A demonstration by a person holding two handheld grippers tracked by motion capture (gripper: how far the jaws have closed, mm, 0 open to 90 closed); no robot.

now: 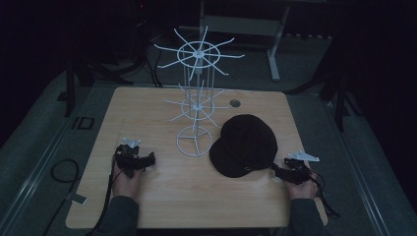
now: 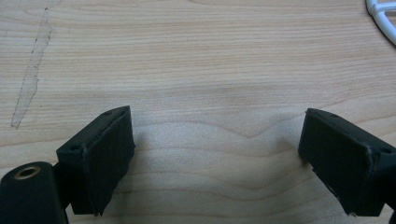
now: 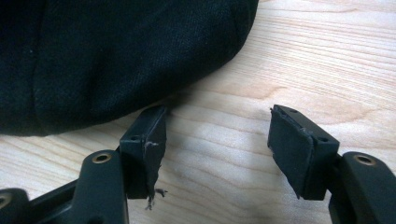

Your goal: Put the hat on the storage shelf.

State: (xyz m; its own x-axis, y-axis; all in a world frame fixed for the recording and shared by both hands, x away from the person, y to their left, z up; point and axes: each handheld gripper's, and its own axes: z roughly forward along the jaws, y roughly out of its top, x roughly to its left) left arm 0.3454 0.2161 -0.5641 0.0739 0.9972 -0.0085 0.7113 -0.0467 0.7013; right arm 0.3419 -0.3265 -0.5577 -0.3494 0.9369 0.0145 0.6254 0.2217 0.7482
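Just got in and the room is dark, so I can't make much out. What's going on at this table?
A person sits at a wooden table holding a tool in each hand. The right tool is open, its jaws low over the wood right at the edge of a black cap that lies flat, not gripped. The left tool is open too, with bare wood between its jaws. A white wire rack stands upright in the middle, with nothing hung on it.
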